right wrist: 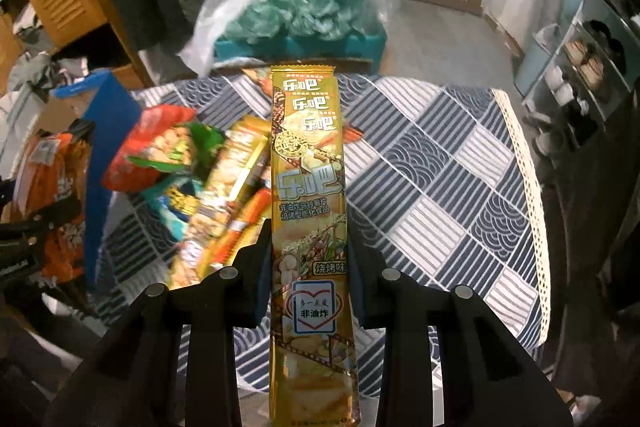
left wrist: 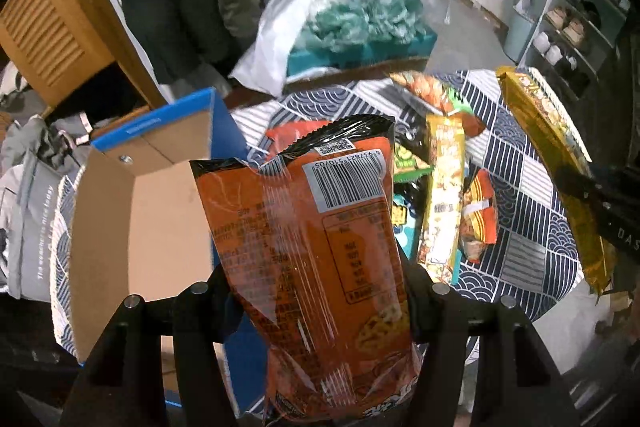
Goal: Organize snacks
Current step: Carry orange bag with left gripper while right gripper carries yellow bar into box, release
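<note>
My left gripper [left wrist: 320, 291] is shut on an orange snack bag [left wrist: 316, 227], barcode side up, held above the table beside an open cardboard box [left wrist: 136, 203] with blue outer walls. My right gripper [right wrist: 308, 263] is shut on a long gold snack packet [right wrist: 308, 195], which stands up between the fingers. That same gold packet [left wrist: 560, 163] and the right gripper's dark body show at the right of the left wrist view. A pile of loose snack packets [left wrist: 444, 187] lies on the patterned tablecloth [right wrist: 440, 171], left of the gold packet in the right wrist view.
Beyond the table stands a teal crate [left wrist: 360, 51] stuffed with green and white plastic bags. A wooden louvred cabinet [left wrist: 48, 35] and hanging coats are at the back left. A shoe rack [right wrist: 580, 67] stands at the right. The table's lace-trimmed right edge [right wrist: 532, 187] drops off.
</note>
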Demonstrator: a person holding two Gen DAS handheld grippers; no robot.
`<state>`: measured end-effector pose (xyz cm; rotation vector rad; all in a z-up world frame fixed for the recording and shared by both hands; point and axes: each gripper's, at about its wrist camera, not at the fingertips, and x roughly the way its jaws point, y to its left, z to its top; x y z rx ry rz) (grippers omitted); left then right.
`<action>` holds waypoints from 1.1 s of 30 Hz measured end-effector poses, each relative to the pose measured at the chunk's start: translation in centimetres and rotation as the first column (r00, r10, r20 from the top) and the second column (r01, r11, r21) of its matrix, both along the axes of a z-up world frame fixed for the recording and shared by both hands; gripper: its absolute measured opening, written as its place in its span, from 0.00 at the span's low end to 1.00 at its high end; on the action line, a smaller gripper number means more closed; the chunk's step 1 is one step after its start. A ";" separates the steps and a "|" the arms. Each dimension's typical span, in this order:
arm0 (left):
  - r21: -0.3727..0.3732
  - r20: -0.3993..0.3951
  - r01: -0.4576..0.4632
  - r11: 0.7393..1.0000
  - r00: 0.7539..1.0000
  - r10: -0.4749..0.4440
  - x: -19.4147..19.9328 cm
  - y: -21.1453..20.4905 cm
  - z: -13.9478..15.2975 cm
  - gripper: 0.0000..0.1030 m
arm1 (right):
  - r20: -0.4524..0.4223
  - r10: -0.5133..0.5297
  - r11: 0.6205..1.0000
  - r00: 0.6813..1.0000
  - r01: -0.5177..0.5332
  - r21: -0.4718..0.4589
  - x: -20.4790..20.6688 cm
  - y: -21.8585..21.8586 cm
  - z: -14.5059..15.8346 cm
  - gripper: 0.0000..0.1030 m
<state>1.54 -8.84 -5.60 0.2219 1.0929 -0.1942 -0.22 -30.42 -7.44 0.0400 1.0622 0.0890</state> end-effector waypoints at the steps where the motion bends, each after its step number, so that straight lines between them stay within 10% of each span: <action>1: 0.001 0.007 -0.002 1.000 1.000 0.002 0.0 0.2 0.3 0.61 | 0.003 0.006 1.000 1.000 -0.006 0.004 0.0 0.3 0.3 0.30; 33: -0.144 0.090 -0.196 0.970 0.973 0.210 1.3 16.1 6.0 0.61 | 0.056 0.302 0.948 0.952 -0.306 0.085 3.4 20.7 6.7 0.30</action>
